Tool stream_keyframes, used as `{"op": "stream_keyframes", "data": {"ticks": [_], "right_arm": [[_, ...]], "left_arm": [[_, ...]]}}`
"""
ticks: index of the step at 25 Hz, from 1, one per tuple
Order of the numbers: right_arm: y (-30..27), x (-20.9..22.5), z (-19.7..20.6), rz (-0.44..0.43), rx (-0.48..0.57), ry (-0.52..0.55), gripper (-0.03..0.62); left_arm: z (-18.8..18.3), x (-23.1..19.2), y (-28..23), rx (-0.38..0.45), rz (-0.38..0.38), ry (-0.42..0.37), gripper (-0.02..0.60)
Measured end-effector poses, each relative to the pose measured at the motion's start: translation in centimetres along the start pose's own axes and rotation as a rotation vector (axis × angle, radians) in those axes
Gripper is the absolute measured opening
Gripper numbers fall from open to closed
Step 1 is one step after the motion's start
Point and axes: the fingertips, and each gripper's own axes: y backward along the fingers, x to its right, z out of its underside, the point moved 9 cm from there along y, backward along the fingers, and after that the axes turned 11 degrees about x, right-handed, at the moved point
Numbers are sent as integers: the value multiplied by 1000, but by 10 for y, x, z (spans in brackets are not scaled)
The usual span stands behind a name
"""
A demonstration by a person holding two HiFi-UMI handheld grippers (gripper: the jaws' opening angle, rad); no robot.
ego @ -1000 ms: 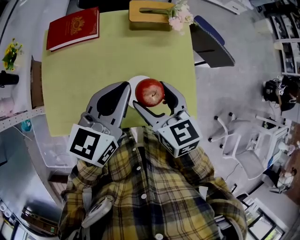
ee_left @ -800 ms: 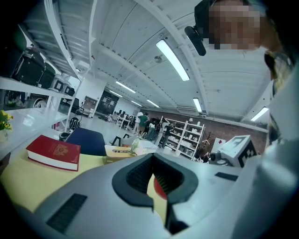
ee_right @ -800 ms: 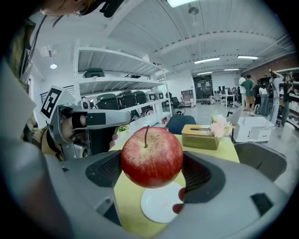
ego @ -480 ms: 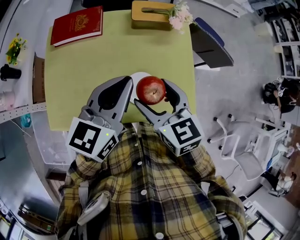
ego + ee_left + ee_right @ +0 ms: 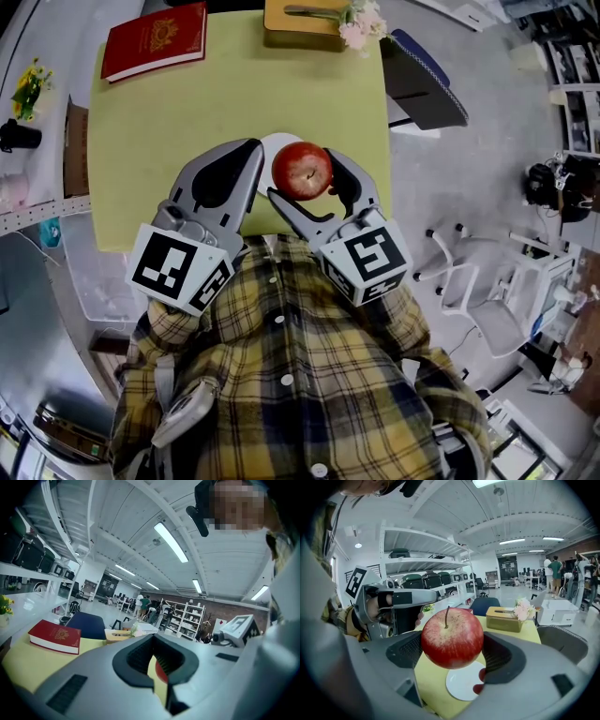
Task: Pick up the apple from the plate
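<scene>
The right tongs [image 5: 302, 178] [image 5: 452, 645] pinch the apple [image 5: 302, 171] [image 5: 452, 637] between their dark pads, one jaw on each side of it, stem up. The apple hangs in the air above the plate [image 5: 270, 146] [image 5: 461, 685], clear of it. The white plate lies bare on the yellow desk [image 5: 234, 94], close to the near edge and right of its middle.

The left tongs [image 5: 253, 148] [image 5: 154, 639] are pressed together with nothing in them, tips touching. They are just beside the apple on its left, over the near edge of the desk. A sliver of the apple [image 5: 162, 672] shows through the loop of their pads.

A red book [image 5: 155, 42] [image 5: 55, 636] lies at the far left corner. A box [image 5: 300, 21] [image 5: 504, 619] stands at the far edge near the right corner, with pale flowers [image 5: 361, 23] [image 5: 524, 609] beside it. A dark chair [image 5: 422, 84] stands off the desk's right edge.
</scene>
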Motion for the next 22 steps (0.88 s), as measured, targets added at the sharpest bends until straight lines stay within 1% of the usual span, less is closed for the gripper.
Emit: {"op": "stream_keyframes", "data": {"ticks": [4,10,15,19,22], "right_arm": [[0,0,0,-5,3,1,388],[2,-1,-2,-6,3,4,388],[3,0,-4,-14,4,6,388],[6,0,-3,-19,0,12,388],[5,2,-5,-23,4,11,388]], "left_arm": [[-5,-1,-1,-1,15,-20,6],[-31,-21,2,4,20,-79,6],[-48,-40,13,-11,12,-77,6],[-55,-48,24,-33,-7,-109,6],[-62,-54,27,-24,-19,-106,6]]}}
